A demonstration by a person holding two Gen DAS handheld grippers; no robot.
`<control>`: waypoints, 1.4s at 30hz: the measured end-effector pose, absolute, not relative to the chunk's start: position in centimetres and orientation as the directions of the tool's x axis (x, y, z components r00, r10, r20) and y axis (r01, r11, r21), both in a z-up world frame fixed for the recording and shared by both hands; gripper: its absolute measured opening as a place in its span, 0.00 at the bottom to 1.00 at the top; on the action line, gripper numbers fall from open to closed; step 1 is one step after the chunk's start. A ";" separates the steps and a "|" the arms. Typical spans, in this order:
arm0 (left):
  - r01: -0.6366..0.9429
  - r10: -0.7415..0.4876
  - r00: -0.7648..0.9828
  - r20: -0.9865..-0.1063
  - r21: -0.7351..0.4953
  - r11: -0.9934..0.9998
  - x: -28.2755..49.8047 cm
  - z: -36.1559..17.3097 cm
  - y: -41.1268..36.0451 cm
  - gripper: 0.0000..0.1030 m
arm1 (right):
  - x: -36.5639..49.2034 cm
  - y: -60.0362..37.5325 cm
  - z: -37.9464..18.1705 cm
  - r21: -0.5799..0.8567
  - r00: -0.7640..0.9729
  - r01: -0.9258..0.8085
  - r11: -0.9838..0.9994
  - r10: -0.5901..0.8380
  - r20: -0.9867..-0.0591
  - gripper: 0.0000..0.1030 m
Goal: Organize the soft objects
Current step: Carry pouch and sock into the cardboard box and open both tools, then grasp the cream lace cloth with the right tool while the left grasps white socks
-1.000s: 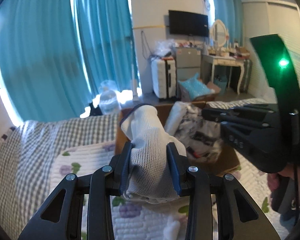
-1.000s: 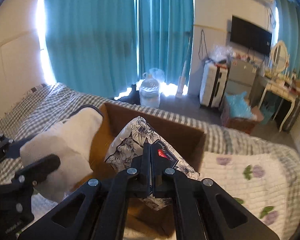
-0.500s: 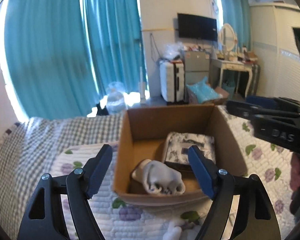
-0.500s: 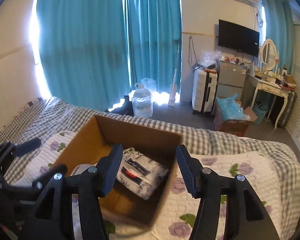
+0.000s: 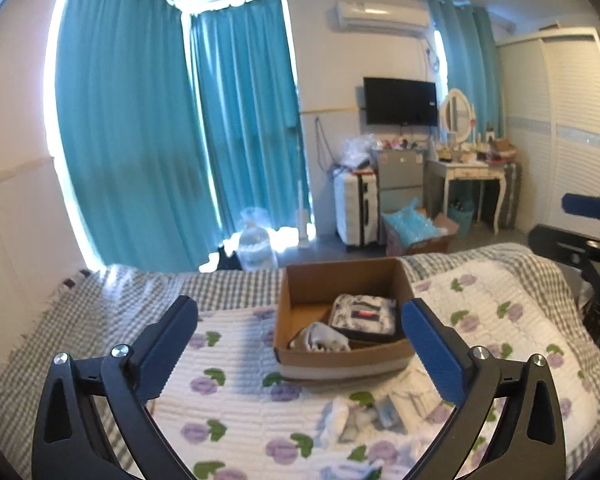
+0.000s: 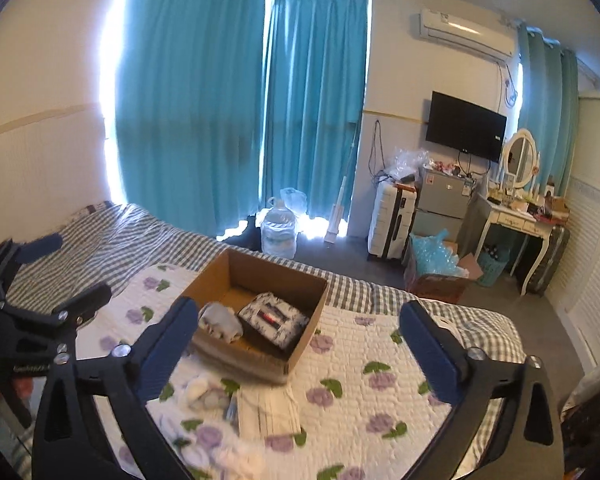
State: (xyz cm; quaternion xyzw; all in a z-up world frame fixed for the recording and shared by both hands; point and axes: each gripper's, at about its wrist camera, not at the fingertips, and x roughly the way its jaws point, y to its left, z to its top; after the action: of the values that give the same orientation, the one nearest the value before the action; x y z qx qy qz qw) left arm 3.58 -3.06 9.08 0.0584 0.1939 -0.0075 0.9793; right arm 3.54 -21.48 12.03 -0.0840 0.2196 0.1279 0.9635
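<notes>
Grippers hang wide open and empty now, pulled back above the quilt. A second ago the left gripper squeezed the white bundle and the right gripper pinched the floral pack; both pieces have since dropped into the box, bundle at the near-left corner, pack beside it to the right. That pair looks sorted. More soft bits lie loose on the quilt just in front of the box, along with a pale folded piece, so the next pick probably starts there.
</notes>
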 end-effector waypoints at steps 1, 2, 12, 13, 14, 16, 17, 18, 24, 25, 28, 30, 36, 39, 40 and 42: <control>0.037 0.010 0.924 -0.381 0.116 0.993 3.0 8.9 -3.3 1.00 | 2.9 -21.7 11.9 -0.109 0.870 -0.286 0.952 0.210 -0.446 1.00; 0.036 0.012 0.923 -0.385 0.117 0.992 2.5 8.6 -3.4 1.00 | 1.9 -21.7 11.6 -0.113 0.866 -0.291 0.950 0.212 -0.452 1.00; 0.022 0.012 0.865 -0.502 0.062 0.998 -0.1 0.6 -3.9 1.00 | -0.8 -21.4 -1.2 -0.067 0.746 -0.310 0.948 0.199 -0.636 1.00; 0.012 0.016 0.856 -0.517 0.051 0.999 0.1 -0.9 -3.8 1.00 | -0.7 -21.5 -2.5 -0.056 0.737 -0.304 0.951 0.197 -0.646 1.00; 0.004 0.021 0.852 -0.523 0.047 0.999 -0.1 -1.7 -3.8 1.00 | -0.5 -21.4 -4.2 -0.049 0.725 -0.296 0.954 0.191 -0.661 1.00; -0.012 0.031 0.833 -0.552 0.039 0.999 0.2 -4.1 -3.6 1.00 | 0.1 -21.2 -6.6 -0.049 0.705 -0.296 0.954 0.184 -0.685 1.00; -0.021 0.039 0.824 -0.565 0.039 0.999 0.4 -5.1 -3.4 1.00 | 0.4 -21.2 -7.4 -0.047 0.698 -0.295 0.954 0.182 -0.692 1.00; -0.028 0.045 0.818 -0.573 0.039 0.999 0.2 -5.9 -3.3 1.00 | 0.7 -21.2 -8.4 -0.040 0.690 -0.294 0.955 0.183 -0.701 1.00; -0.021 0.031 0.763 -0.646 0.023 1.000 1.7 -10.2 -3.1 1.00 | 2.9 -20.6 -12.8 0.003 0.616 -0.300 0.954 0.196 -0.763 0.95; -0.013 0.028 0.756 -0.654 0.028 1.000 1.9 -10.8 -3.2 1.00 | 3.1 -20.4 -13.4 0.005 0.606 -0.307 0.952 0.200 -0.770 0.94; 0.012 0.013 0.744 -0.668 0.032 0.999 2.3 -11.8 -3.6 1.00 | 3.8 -20.0 -14.8 0.036 0.570 -0.320 0.947 0.223 -0.791 0.79; 0.022 -0.001 0.733 -0.680 0.022 1.000 2.4 -12.2 -3.6 1.00 | 4.2 -19.8 -15.7 0.059 0.539 -0.336 0.940 0.243 -0.807 0.67; 0.067 -0.036 0.709 -0.705 0.017 0.998 2.5 -12.9 -4.4 1.00 | 4.4 -20.1 -16.2 0.091 0.523 -0.344 0.934 0.271 -0.808 0.23; 0.089 -0.057 0.682 -0.729 0.005 0.996 2.7 -13.2 -5.1 1.00 | 4.0 -21.2 -14.9 0.077 0.579 -0.301 0.950 0.246 -0.777 0.23; 0.095 -0.063 0.667 -0.743 0.001 0.995 2.8 -13.3 -5.5 1.00 | 4.0 -21.7 -14.6 0.082 0.593 -0.284 0.955 0.242 -0.768 0.23; 0.104 -0.070 0.656 -0.751 -0.002 0.995 3.0 -13.4 -6.0 1.00 | 4.1 -22.2 -14.4 0.100 0.600 -0.268 0.958 0.247 -0.761 0.23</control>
State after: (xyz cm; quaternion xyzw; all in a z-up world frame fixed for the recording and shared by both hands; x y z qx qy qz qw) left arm 2.98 -6.02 -13.42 0.0205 0.4117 -0.0477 0.9098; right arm 4.11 -22.21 -14.38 -0.0124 0.4237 0.1437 0.8942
